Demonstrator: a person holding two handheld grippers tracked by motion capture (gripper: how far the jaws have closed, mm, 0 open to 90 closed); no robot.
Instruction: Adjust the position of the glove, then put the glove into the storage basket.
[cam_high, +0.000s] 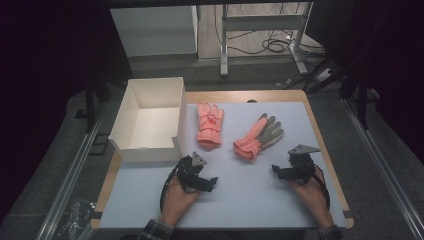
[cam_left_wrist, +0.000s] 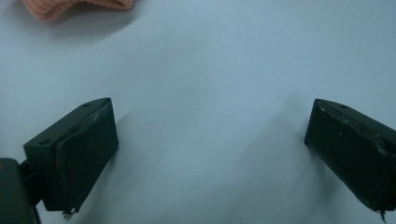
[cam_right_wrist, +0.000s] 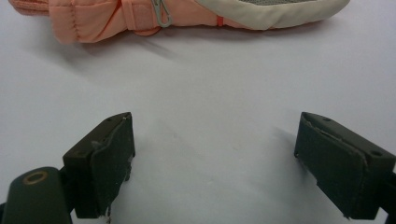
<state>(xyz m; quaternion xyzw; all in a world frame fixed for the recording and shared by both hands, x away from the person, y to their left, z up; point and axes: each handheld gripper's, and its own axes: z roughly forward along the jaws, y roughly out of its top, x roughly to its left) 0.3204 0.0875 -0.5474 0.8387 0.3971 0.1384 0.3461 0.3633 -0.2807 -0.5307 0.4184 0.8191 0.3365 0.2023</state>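
- Here, the left gripper (cam_high: 212, 182) rests on the white mat (cam_high: 250, 195), jaws spread, holding nothing.
- The right gripper (cam_high: 276, 171), likewise spread, sits near the right glove (cam_high: 257, 136).

Two pink gloves lie on the worktop (cam_high: 260, 190): one back-up glove (cam_high: 209, 124) and one palm-up glove (cam_high: 258, 136) with a grey palm. One white open box (cam_high: 148, 121) stands at the left. Two tongs are in the person's hands: the left tongs (cam_high: 212, 184), the right tongs (cam_high: 276, 171).
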